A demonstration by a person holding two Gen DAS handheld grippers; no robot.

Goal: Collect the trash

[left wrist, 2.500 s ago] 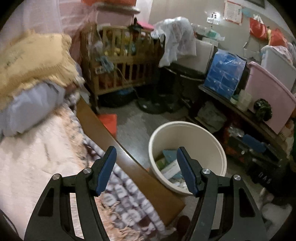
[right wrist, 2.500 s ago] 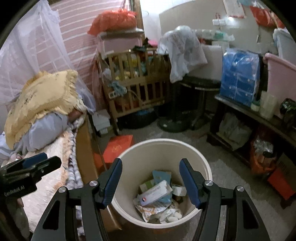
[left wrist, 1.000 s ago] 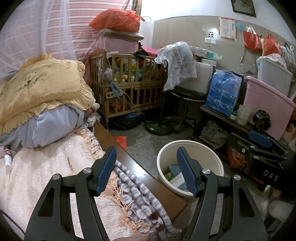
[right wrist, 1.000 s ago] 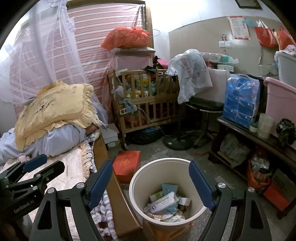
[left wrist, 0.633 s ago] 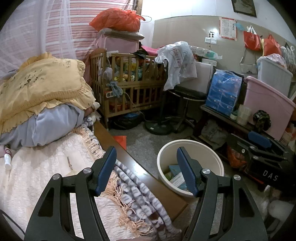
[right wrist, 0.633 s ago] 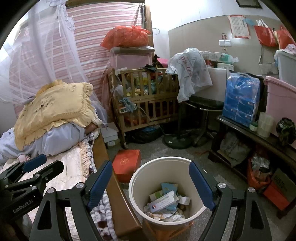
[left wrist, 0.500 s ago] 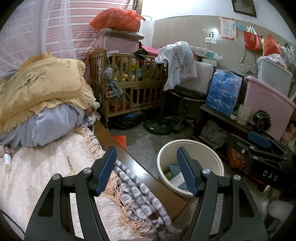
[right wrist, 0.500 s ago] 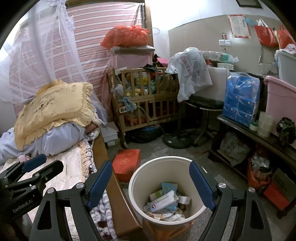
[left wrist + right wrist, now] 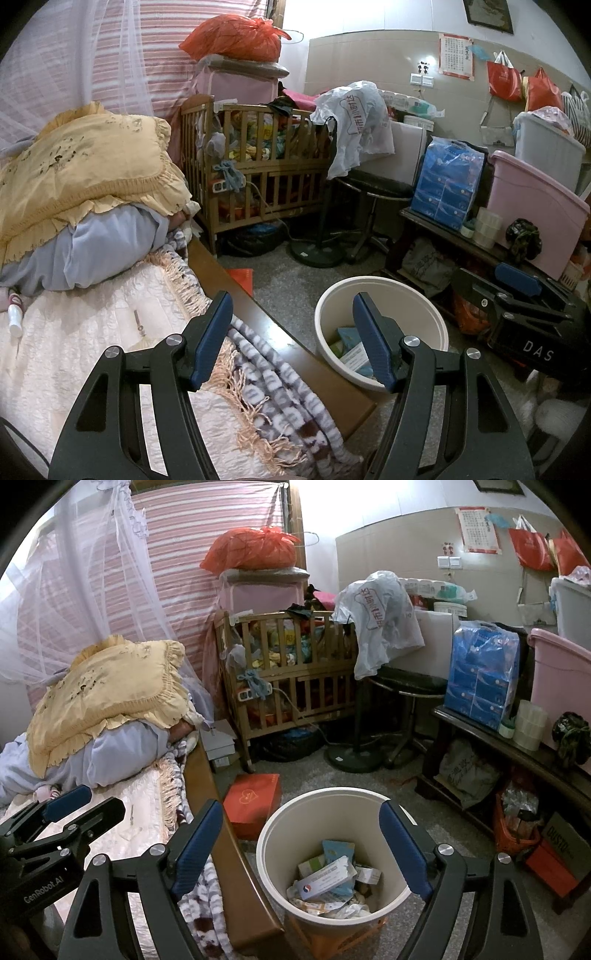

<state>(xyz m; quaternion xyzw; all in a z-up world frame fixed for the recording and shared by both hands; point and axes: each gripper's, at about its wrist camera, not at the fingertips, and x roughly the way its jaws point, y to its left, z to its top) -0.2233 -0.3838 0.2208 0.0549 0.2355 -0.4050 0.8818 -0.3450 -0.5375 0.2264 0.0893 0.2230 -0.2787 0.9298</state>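
trash [image 9: 328, 880] is lying in the bin [image 9: 273, 834] on the floor beside the bed [image 9: 88, 350]. since a moment ago both views are pulling up and back from the bin, so a drop is probably finished. left hand-held gripper [image 9: 291, 341] and right hand-held gripper [image 9: 301, 849] are gaping apart, holding nothing. floor beyond the bin is offering room; bed rail [image 9: 221, 849] is crowding its left.

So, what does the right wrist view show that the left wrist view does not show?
Only the right wrist view shows the whole red box on the floor and the bottom of the trash. Only the left wrist view shows a small white bottle on the bed. Both show the white bucket with trash, the wooden crib and open, empty grippers.
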